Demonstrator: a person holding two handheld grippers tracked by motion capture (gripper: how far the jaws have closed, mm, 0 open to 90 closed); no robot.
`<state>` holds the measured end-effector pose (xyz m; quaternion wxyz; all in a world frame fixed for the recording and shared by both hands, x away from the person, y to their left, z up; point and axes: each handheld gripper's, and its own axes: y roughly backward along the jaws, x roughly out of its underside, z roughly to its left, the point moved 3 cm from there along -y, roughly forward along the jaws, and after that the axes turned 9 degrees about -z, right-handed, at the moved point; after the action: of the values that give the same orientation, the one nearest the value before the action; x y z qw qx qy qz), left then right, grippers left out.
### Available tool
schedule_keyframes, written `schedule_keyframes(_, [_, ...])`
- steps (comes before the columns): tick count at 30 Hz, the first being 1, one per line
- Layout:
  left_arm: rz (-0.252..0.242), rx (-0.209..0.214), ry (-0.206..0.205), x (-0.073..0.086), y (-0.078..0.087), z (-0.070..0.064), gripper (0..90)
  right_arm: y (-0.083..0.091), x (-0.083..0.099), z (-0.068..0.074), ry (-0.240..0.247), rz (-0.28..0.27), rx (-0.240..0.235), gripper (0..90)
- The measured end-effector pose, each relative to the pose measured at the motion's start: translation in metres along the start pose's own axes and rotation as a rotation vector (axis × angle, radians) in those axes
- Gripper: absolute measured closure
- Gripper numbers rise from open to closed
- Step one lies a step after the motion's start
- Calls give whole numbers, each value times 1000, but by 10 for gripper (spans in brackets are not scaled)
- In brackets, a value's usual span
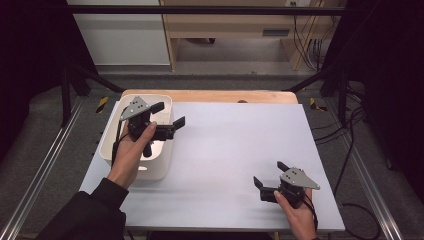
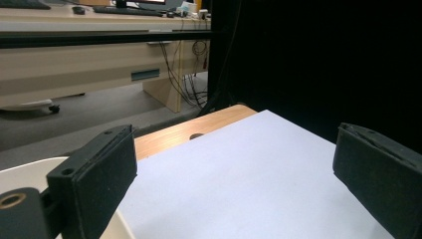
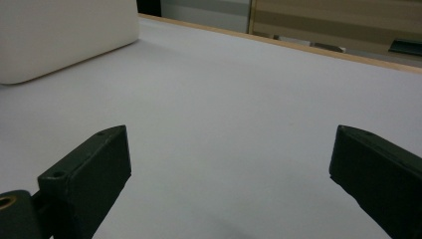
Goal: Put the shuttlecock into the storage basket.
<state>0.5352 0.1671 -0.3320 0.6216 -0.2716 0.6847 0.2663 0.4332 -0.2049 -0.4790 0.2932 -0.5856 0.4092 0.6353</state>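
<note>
From the high view, my left hand-held gripper [image 1: 169, 114] hangs over the white bin [image 1: 111, 150] at the table's [image 1: 235, 145] near-left, its jaws spread wide with nothing between them. My right hand-held gripper [image 1: 269, 174] sits low over the near-right of the pale sheet [image 1: 225, 165] that covers most of the table, jaws equally wide and bare. The bin stands at the sheet's left edge; a strip of wooden tabletop shows along the far edge. Beyond that lie grey floor, a pale wooden desk [image 1: 240, 25] and a bundle of cables [image 1: 310, 50] — black frame bars and dark curtains close in both sides.

In the left gripper view, my left hand-held gripper [image 2: 234, 169] has its black jaws far apart, holding nothing. The bin's white rim [image 2: 30, 172] curves under the left jaw, the sheet runs out ahead, and the wooden edge lies past it, then a desk with cables hanging.

In the right gripper view, my right hand-held gripper [image 3: 229, 169] is wide open too — bare sheet between the jaws. The bin's side wall [image 3: 64, 35] stands at upper left, well apart from the jaws.
</note>
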Motion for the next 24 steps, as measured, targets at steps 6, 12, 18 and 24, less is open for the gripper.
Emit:
schedule_keyframes(6, [-4, 28, -8, 0, -3, -12, 35, 0, 0, 0, 0, -1, -3, 30])
schedule_keyframes(12, [-6, 61, -10, 2, -6, -24, 35, 0, 0, 0, -1, -1, -2, 30])
schedule_keyframes(18, [2, 80, -15, 7, -10, -33, 35, 1, 0, 0, 2, -2, -1, 30])
schedule_keyframes(24, [7, 102, -18, 14, -13, -42, 34, 1, 0, 0, 2, -2, -1, 29])
